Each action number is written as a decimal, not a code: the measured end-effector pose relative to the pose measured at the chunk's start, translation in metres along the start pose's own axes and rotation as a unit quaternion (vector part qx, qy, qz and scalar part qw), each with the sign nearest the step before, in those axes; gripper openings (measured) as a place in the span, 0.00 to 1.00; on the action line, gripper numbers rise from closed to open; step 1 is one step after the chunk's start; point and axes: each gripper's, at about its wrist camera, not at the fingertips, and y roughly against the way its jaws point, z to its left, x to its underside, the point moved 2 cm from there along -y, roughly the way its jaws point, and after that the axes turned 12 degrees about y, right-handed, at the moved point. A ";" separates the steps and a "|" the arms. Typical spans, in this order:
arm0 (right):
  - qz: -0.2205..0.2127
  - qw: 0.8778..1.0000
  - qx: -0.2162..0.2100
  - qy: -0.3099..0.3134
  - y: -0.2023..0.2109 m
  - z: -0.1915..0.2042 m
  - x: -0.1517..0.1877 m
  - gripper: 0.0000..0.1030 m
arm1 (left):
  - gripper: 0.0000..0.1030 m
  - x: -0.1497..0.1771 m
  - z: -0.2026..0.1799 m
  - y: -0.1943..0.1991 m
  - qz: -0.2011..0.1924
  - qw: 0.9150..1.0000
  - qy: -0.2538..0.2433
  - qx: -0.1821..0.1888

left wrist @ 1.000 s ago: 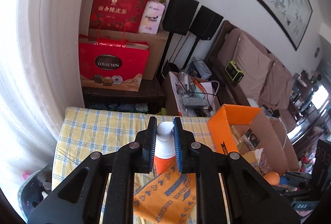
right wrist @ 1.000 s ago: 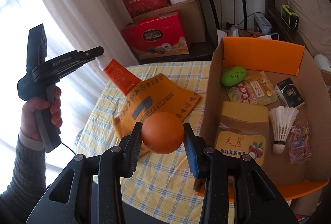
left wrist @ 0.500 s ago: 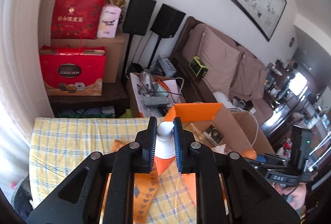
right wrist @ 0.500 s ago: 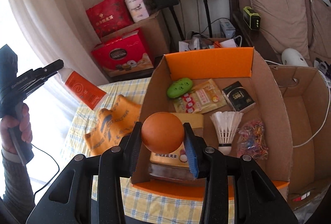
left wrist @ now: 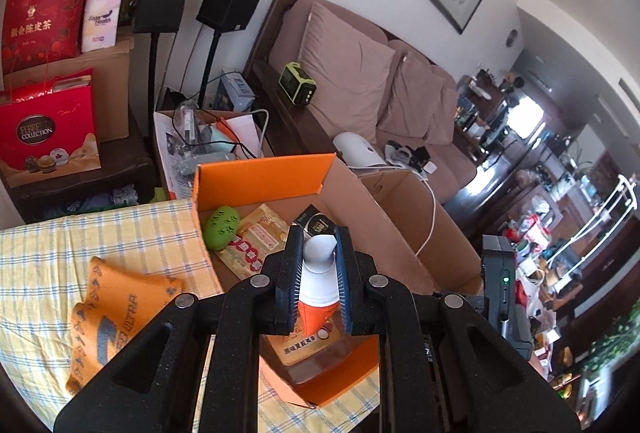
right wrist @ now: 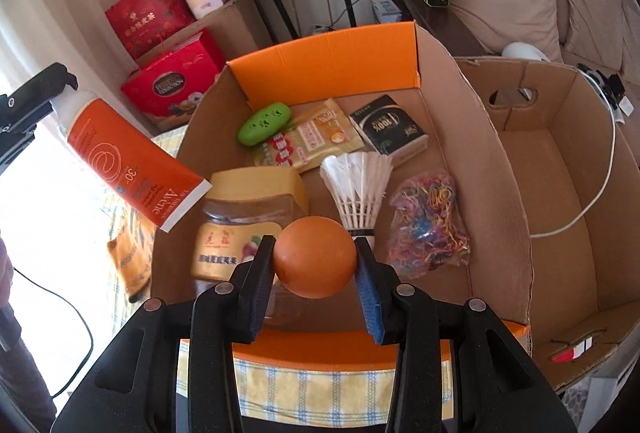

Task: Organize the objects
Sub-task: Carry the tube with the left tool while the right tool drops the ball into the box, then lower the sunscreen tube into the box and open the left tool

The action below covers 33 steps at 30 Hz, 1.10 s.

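My left gripper [left wrist: 318, 283] is shut on an orange and white sunscreen tube [left wrist: 317, 285], held above the left side of the orange-rimmed cardboard box [left wrist: 260, 181]; the tube [right wrist: 132, 169] also shows in the right wrist view, tilted over the box's left wall. My right gripper [right wrist: 316, 269] is shut on an orange ball [right wrist: 315, 256], held over the box's near edge [right wrist: 320, 349]. Inside the box lie a jar with a yellow lid [right wrist: 244, 217], a shuttlecock [right wrist: 357, 189], a bag of coloured rubber bands [right wrist: 430, 221], a green case [right wrist: 264, 123], a yellow packet [right wrist: 312, 141] and a black box [right wrist: 388, 131].
An orange printed cloth [left wrist: 116, 317] lies on the yellow checked tablecloth [left wrist: 48, 253] left of the box. A second open cardboard box [right wrist: 560, 169] with a white cable stands to the right. Red gift bags [left wrist: 44, 125], speakers and a sofa are behind.
Both grippers have moved right from over the tablecloth to over the box. The tube now hangs above the box's left side and the ball above its near edge.
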 end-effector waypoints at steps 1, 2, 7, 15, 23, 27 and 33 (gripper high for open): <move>0.005 1.000 0.000 -0.002 -0.002 -0.002 0.002 0.38 | 0.14 0.003 -0.004 -0.005 0.006 1.000 -0.001 0.002; 0.008 1.000 0.002 -0.004 -0.003 -0.004 0.005 0.39 | 0.14 0.005 -0.007 -0.010 0.011 1.000 -0.002 0.005; 0.001 1.000 0.011 -0.020 0.000 -0.015 0.010 0.45 | 0.14 0.012 -0.015 -0.032 0.030 1.000 0.001 0.005; -0.027 0.999 0.016 -0.017 0.015 -0.015 0.010 0.49 | 0.14 -0.005 0.003 -0.055 0.021 0.999 0.043 -0.002; -0.036 0.999 0.005 -0.009 0.017 -0.008 0.005 0.50 | 0.14 -0.029 0.027 -0.080 0.009 0.997 0.070 -0.026; -0.034 0.999 0.001 -0.003 0.012 -0.004 0.003 0.50 | 0.14 -0.039 0.038 -0.096 0.012 0.995 0.093 -0.020; -0.030 1.000 -0.006 0.004 0.006 0.000 0.005 0.50 | 0.14 -0.055 0.039 -0.113 0.020 0.994 0.103 -0.010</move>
